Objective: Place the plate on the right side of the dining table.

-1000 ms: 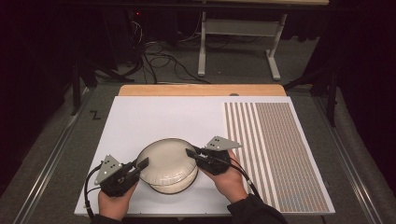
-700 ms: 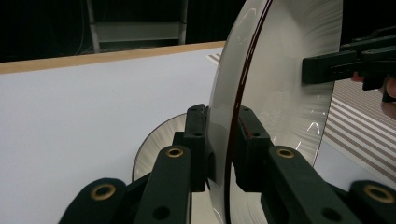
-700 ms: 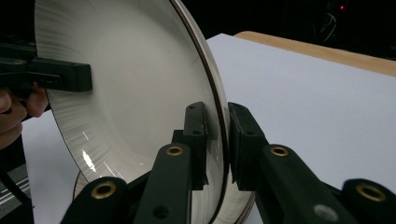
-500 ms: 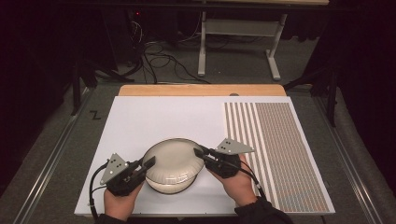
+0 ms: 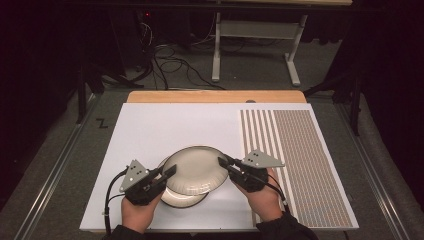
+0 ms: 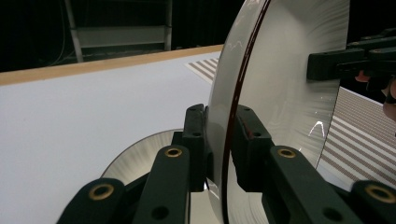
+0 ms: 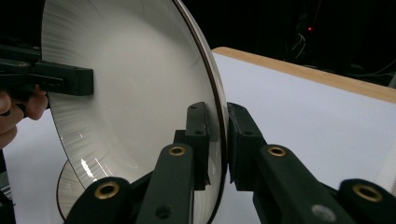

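A white bowl with a thin dark rim (image 5: 192, 170) hangs tilted just above the mat, held at opposite edges. My left gripper (image 5: 169, 173) is shut on its left rim, and the pads (image 6: 196, 135) press the wall from both sides. My right gripper (image 5: 223, 162) is shut on its right rim, also seen close up (image 7: 217, 135). A second matching bowl (image 5: 181, 198) rests on the mat right under the lifted one. Its ribbed inside shows below the jaws (image 6: 140, 156) and again (image 7: 69, 186). Each gripper view shows the other gripper across the bowl (image 6: 327, 65) (image 7: 60, 79).
A white mat (image 5: 165, 130) covers the table, with a striped and dotted panel (image 5: 295, 150) along its right side. The wooden table edge (image 5: 215, 96) runs along the far side. Beyond it are dark floor, cables and a metal stand (image 5: 250, 45).
Both grippers have raised the top bowl, tilted it and carried it slightly right and away. The bowl beneath it has come into view.
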Demonstrator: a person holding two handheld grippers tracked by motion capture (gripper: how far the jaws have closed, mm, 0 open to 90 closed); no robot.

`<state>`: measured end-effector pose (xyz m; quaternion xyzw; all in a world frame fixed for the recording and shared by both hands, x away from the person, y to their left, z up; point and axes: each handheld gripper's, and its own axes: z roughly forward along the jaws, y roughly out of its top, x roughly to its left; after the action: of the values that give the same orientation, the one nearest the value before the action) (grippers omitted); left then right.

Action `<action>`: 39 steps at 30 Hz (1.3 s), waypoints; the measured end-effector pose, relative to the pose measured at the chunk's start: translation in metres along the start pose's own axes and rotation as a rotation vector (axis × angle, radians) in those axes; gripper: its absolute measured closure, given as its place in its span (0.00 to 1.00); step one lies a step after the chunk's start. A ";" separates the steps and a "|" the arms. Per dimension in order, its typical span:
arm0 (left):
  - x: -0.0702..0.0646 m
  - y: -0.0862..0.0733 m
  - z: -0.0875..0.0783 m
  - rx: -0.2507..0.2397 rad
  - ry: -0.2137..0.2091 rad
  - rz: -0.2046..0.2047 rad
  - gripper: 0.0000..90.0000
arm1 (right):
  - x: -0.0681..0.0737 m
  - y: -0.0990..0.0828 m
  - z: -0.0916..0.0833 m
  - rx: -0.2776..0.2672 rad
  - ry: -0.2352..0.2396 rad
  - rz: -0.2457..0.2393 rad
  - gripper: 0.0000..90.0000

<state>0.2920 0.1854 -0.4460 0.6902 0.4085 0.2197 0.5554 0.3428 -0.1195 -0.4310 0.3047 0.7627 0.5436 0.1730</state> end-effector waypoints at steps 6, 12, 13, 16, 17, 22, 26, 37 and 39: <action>-0.012 0.011 0.018 0.000 -0.020 0.004 0.86 | -0.014 0.004 -0.017 -0.019 -0.042 0.014 0.90; -0.024 0.019 0.035 -0.001 -0.033 0.028 0.86 | -0.028 0.004 -0.033 -0.033 -0.068 0.015 0.90; -0.026 0.020 0.038 -0.001 -0.034 0.030 0.86 | -0.031 0.004 -0.035 -0.036 -0.071 0.016 0.90; -0.035 0.024 0.049 0.004 -0.040 0.033 0.86 | -0.041 0.001 -0.044 -0.041 -0.081 0.032 0.90; -0.037 0.025 0.052 0.005 -0.043 0.031 0.86 | -0.044 0.001 -0.046 -0.039 -0.085 0.040 0.90; -0.047 0.027 0.064 0.012 -0.053 0.027 0.86 | -0.053 0.000 -0.056 -0.035 -0.104 0.042 0.89; -0.054 0.030 0.076 0.022 -0.060 0.034 0.86 | -0.063 -0.003 -0.065 -0.033 -0.122 0.047 0.89; -0.070 0.032 0.106 0.032 -0.098 0.043 0.86 | -0.085 -0.013 -0.085 -0.031 -0.183 0.068 0.88; -0.073 0.032 0.111 0.030 -0.103 0.046 0.86 | -0.089 -0.014 -0.089 -0.034 -0.191 0.070 0.88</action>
<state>0.3444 0.0595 -0.4361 0.7181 0.3667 0.1906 0.5599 0.3531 -0.2451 -0.4195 0.3785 0.7223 0.5306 0.2312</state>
